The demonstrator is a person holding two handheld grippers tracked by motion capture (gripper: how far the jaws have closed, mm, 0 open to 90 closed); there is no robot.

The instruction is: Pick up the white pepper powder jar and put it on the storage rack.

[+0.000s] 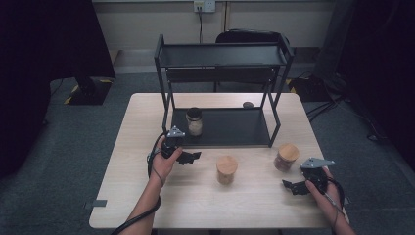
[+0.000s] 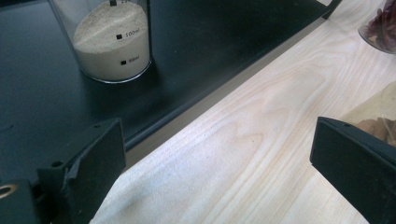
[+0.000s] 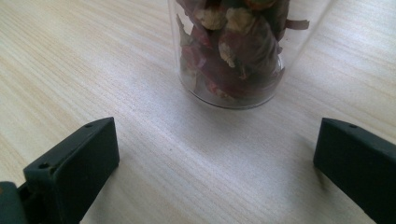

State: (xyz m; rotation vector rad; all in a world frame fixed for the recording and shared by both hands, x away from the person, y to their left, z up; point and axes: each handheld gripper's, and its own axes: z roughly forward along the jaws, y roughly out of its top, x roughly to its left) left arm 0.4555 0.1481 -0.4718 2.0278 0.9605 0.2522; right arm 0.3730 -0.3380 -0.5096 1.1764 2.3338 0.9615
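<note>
Light wood surface (image 1: 195, 200) with a black two-tier metal rack (image 1: 222, 55) standing on its far half. There's a small dark round thing (image 1: 248, 104) on the surface just behind the rack. A black chair (image 1: 247, 35) sits past the far edge, with a wall socket (image 1: 204, 6) above it and grey carpet (image 1: 73, 161) all around.

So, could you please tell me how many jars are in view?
3: a powder jar on the rack's lower shelf, a cork-lidded jar mid-table, and a dried-pieces jar near the right gripper.
</note>
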